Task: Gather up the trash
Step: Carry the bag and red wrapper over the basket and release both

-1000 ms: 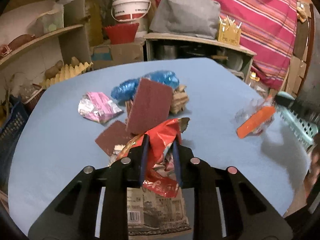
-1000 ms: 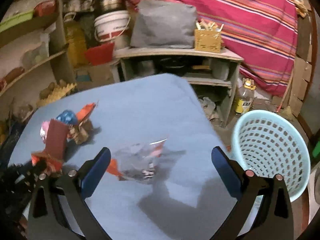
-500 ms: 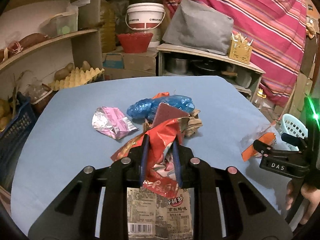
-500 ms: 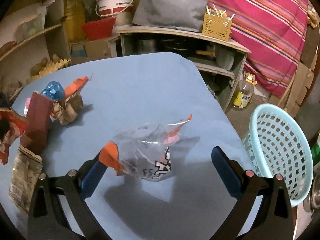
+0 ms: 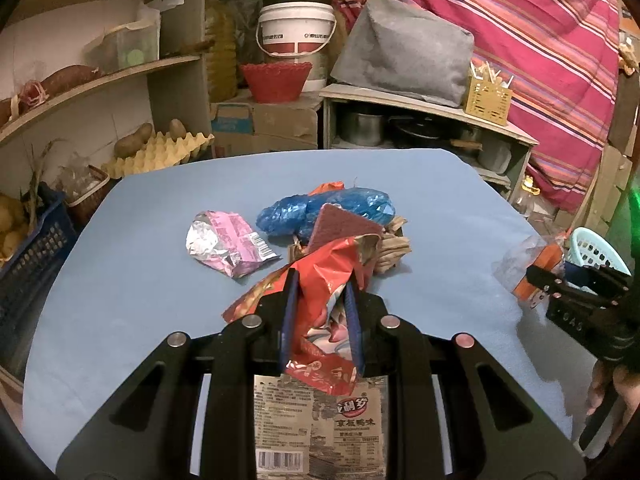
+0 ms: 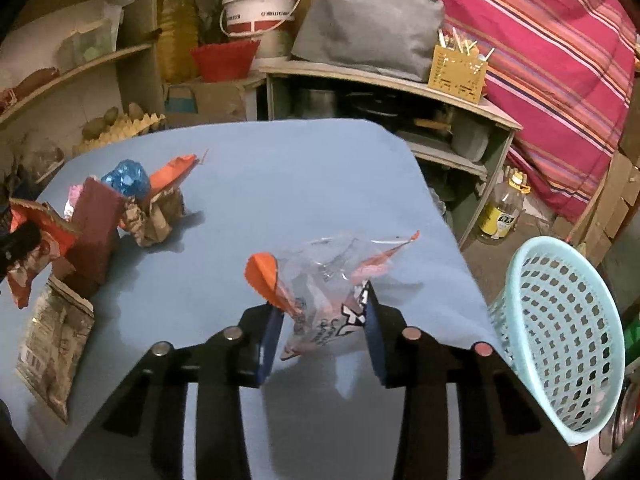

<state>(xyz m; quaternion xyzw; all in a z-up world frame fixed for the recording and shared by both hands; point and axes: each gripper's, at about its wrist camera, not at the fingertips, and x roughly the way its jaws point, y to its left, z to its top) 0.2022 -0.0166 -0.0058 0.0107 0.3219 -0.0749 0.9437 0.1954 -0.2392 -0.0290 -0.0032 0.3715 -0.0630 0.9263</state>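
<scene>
My left gripper is shut on a red snack wrapper and holds it above the blue table. My right gripper is shut on a clear plastic bag with orange edges; it also shows in the left wrist view. A pale blue mesh basket stands off the table's right edge. On the table lie a pink foil wrapper, a blue plastic bag, a maroon card, crumpled brown paper and a grey printed packet.
Shelves with an egg tray, a white bucket and a red bowl stand behind the table. A dark blue crate is at the left. A yellow bottle stands on the floor at the right.
My right gripper has closed on the clear bag and lifted it. My left gripper has risen with the red wrapper. The maroon card has settled lower among the pile.
</scene>
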